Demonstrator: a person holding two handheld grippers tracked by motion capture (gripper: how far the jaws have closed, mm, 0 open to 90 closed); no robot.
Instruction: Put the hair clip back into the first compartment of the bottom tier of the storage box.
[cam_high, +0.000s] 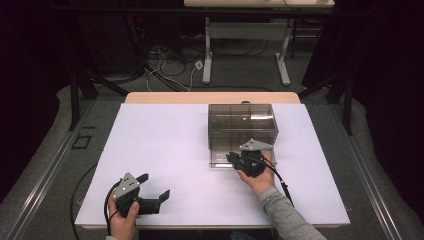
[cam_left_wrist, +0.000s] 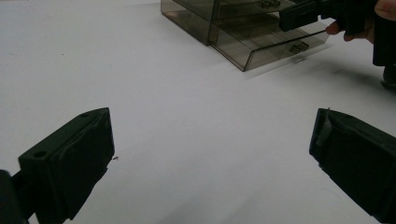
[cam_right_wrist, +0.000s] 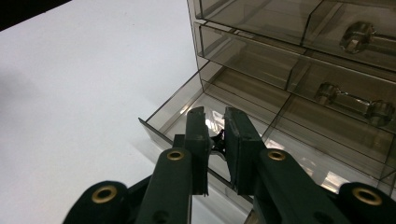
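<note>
My right gripper (cam_right_wrist: 215, 135) has its jaws nearly together over the pulled-out bottom drawer (cam_right_wrist: 187, 109), pinching a small dark thing (cam_right_wrist: 218, 138) that I cannot identify; the high view hides that thing under my right hand (cam_high: 260, 177). My left gripper (cam_high: 150, 192) rests spread wide and empty near the table's (cam_high: 165, 145) near edge. From the left gripper view, the drawer (cam_left_wrist: 273, 49) juts from the smoky cabinet (cam_left_wrist: 210, 21), with bare white surface between us.
</note>
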